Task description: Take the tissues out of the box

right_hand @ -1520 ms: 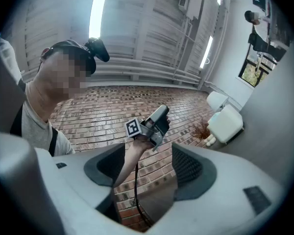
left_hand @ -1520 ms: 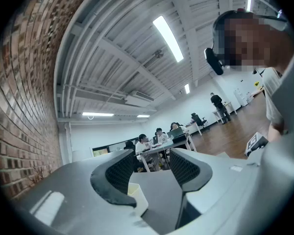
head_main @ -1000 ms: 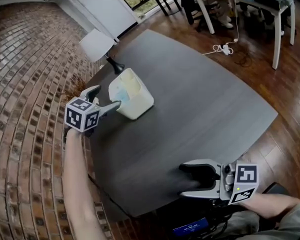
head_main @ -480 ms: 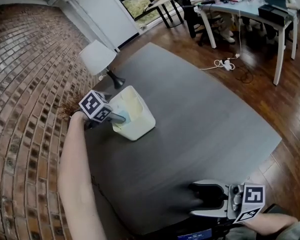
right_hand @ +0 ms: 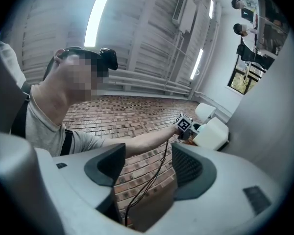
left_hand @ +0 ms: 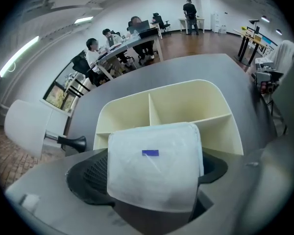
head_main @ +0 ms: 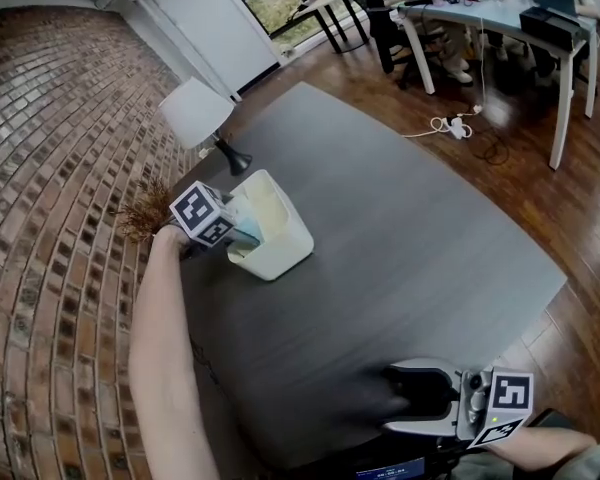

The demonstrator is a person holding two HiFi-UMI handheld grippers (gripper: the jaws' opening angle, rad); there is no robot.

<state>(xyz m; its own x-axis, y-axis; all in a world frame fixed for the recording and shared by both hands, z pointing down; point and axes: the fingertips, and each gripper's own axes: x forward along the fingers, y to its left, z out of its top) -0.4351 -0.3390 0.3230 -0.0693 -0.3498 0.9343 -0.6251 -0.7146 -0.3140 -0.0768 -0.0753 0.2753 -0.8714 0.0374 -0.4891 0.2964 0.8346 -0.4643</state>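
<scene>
A cream box (head_main: 283, 240) with a divider stands at the dark table's left side, near the brick wall. My left gripper (head_main: 238, 232) reaches into the box's near end, and its jaws are closing on a white tissue pack (left_hand: 154, 173) with a small blue tab. In the left gripper view the pack spans both pads (left_hand: 90, 173) of the left gripper (left_hand: 152, 185), in front of the box (left_hand: 186, 89), whose two far compartments look empty. My right gripper (head_main: 400, 400) rests at the table's near edge, open and empty; in its own view the right gripper (right_hand: 147, 168) faces the brick wall.
A white lamp (head_main: 195, 113) on a black base stands behind the box. Dried twigs (head_main: 145, 208) sit left of it. The table (head_main: 410, 218) ends close to my right gripper. A power strip (head_main: 450, 98) lies on the wood floor; people sit at desks beyond.
My left gripper swung from beside the box's left wall up and over its near end, and the tissue pack now sits between its jaws. The right gripper has barely shifted.
</scene>
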